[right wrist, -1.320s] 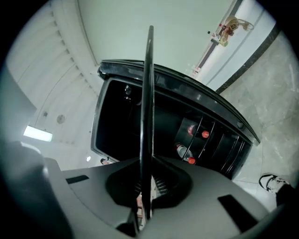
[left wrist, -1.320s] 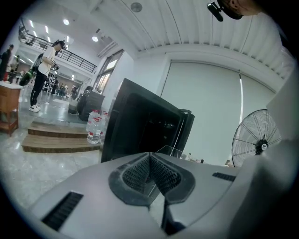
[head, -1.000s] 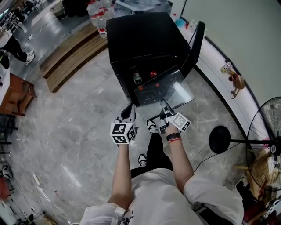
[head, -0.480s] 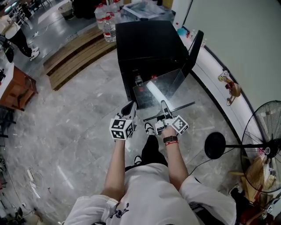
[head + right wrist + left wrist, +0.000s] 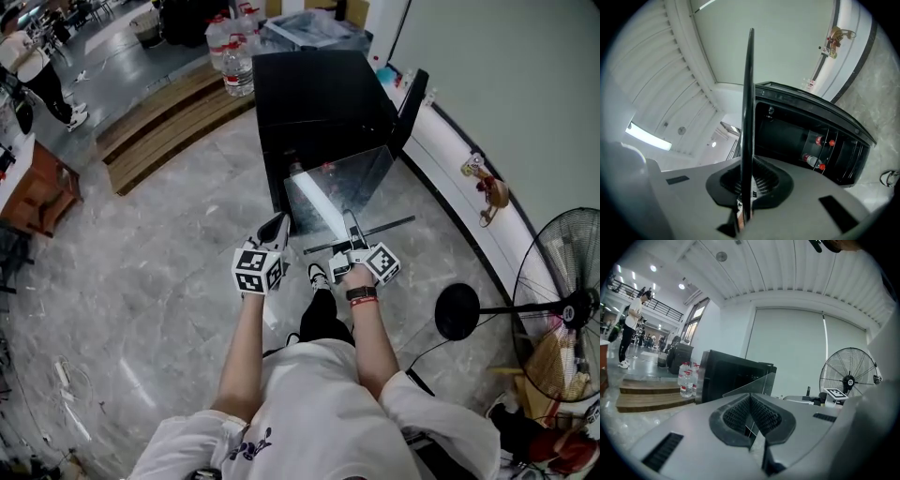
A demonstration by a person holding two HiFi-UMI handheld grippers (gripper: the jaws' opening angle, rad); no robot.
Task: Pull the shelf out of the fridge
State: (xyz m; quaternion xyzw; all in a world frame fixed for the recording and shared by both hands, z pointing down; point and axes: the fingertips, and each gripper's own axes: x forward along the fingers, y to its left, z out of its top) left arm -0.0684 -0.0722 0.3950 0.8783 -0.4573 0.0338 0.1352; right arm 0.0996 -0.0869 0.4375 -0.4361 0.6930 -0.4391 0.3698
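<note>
The black mini fridge (image 5: pixel 323 94) stands on the floor with its door (image 5: pixel 413 101) swung open to the right. A clear glass shelf (image 5: pixel 339 187) hangs tilted in front of the fridge opening. My right gripper (image 5: pixel 351 231) is shut on its near edge. In the right gripper view the glass shelf (image 5: pixel 748 117) shows edge-on, clamped between the pads, with the fridge (image 5: pixel 806 136) and red-capped bottles (image 5: pixel 816 161) behind it. My left gripper (image 5: pixel 276 231) hovers left of the shelf, shut and holding nothing. In its own view the left gripper (image 5: pixel 751 427) points at the fridge (image 5: pixel 729 376).
A standing fan (image 5: pixel 564 309) and its round base (image 5: pixel 463 311) are at the right, near a white wall ledge (image 5: pixel 450 141). Water bottles (image 5: pixel 231 52) and wooden steps (image 5: pixel 159 108) lie behind the fridge on the left. A person (image 5: pixel 37 66) stands at far left.
The glass shelf has come out of the fridge toward me and tipped up at its near edge, still in the right gripper. Both grippers have drawn back slightly.
</note>
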